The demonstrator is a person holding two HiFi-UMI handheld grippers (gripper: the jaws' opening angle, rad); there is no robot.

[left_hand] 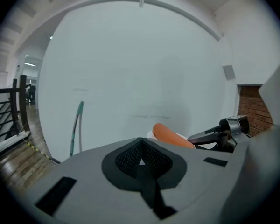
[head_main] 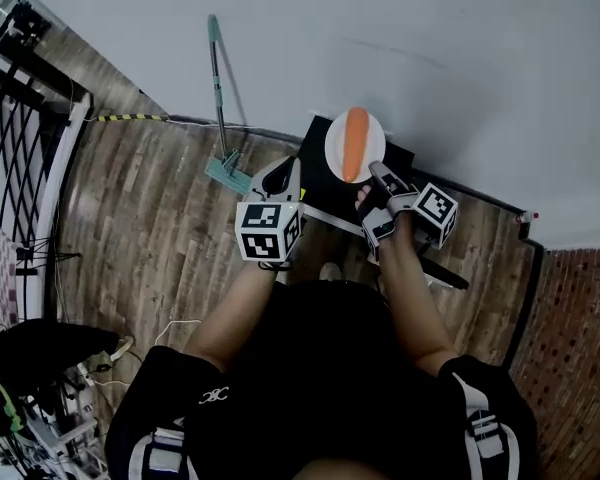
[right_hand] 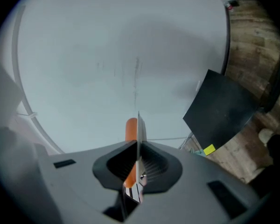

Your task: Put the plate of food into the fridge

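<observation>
Our right gripper (head_main: pixel 378 174) clamps the rim of the plate (head_main: pixel 374 134) over the black box (head_main: pixel 318 186), which stands against the wall (head_main: pixel 400 38). Orange food (head_main: pixel 355 143) lies on the plate. Our left gripper (head_main: pixel 286 172), jaws together on nothing, hangs over the box's left edge. A mop (head_main: pixel 218 98) leans on the wall further left, with bare floor (head_main: pixel 150 218) around it. A yellow tag (right_hand: pixel 208 149) by the box's corner is too small to read. Both forearms reach forward.
</observation>
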